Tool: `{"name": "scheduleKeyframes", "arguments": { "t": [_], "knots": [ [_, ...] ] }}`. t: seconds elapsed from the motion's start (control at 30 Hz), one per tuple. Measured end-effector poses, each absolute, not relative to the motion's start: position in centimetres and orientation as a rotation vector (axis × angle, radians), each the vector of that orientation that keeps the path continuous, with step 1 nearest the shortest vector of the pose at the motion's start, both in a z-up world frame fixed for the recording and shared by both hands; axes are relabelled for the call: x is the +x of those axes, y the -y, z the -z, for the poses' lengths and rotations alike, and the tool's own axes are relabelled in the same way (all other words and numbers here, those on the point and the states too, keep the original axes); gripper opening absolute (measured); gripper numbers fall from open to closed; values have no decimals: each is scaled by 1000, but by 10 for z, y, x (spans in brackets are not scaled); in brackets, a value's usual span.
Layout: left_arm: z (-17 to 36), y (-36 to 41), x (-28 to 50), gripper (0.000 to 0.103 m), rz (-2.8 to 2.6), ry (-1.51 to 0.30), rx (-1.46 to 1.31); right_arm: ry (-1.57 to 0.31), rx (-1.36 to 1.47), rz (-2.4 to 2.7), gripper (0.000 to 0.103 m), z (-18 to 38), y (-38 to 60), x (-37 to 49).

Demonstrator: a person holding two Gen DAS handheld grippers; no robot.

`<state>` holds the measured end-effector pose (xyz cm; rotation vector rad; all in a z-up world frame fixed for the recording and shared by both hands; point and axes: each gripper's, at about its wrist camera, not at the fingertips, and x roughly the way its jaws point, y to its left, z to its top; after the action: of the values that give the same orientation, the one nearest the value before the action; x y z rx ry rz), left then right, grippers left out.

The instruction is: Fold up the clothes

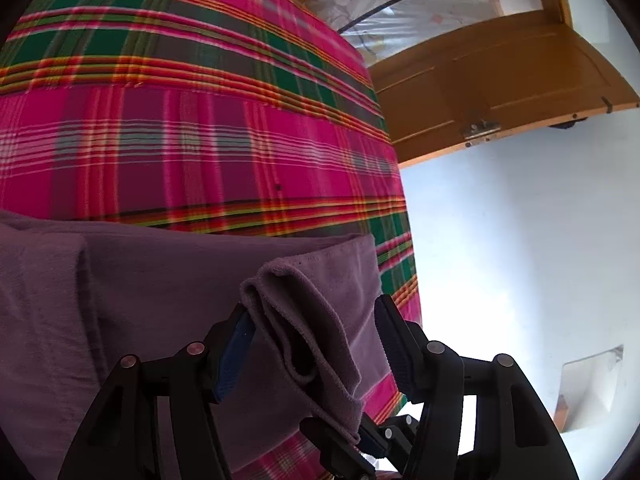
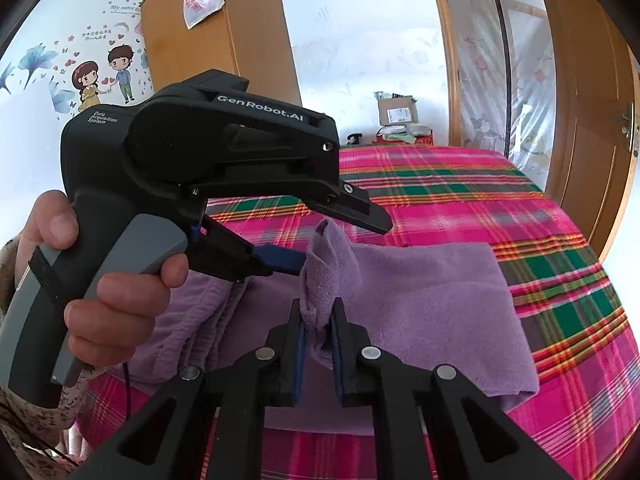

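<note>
A purple fleece garment (image 2: 432, 300) lies on a bed with a pink, green and red plaid cover (image 2: 460, 196). My right gripper (image 2: 318, 316) is shut on a bunched-up edge of the garment and holds it lifted. My left gripper (image 1: 316, 308) is open; the lifted fold (image 1: 304, 332) hangs between its fingers and rests against the left pad (image 1: 236, 344). In the right wrist view the left gripper (image 2: 340, 244) is held by a hand, jaws apart around the fold's top. The garment (image 1: 160, 300) spreads flat to the left in the left wrist view.
The bed's right edge (image 1: 404, 216) drops to a pale floor. A wooden door (image 1: 500, 80) stands beyond it. A wardrobe (image 2: 224, 40) with a hanging plastic bag and boxes (image 2: 396, 120) are past the bed's far end.
</note>
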<state>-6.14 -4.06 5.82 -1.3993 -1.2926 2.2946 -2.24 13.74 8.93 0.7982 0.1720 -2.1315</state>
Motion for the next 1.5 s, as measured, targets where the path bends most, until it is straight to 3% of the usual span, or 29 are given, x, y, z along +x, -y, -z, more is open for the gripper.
{"name": "scheduleKeyframes", "arguments": {
  "t": [0.3, 0.5, 0.8, 1.17, 1.5],
  "knots": [
    [-51, 54, -51, 63, -2380, 1316, -1421, -181, 852, 2104, 12, -71, -125, -23],
    [-57, 58, -42, 63, -2471, 1291, -1372, -158, 915, 2049, 20, -56, -118, -28],
    [-79, 52, -32, 63, -2571, 1225, -1289, -9, 955, 1905, 24, -59, -133, -35],
    [-79, 24, -40, 63, -2530, 1128, -1284, 107, 912, 2244, 30, -80, -205, -85],
    [-53, 16, -44, 63, -2484, 1086, -1425, 71, 1067, 2280, 30, -45, -223, -85]
  ]
}}
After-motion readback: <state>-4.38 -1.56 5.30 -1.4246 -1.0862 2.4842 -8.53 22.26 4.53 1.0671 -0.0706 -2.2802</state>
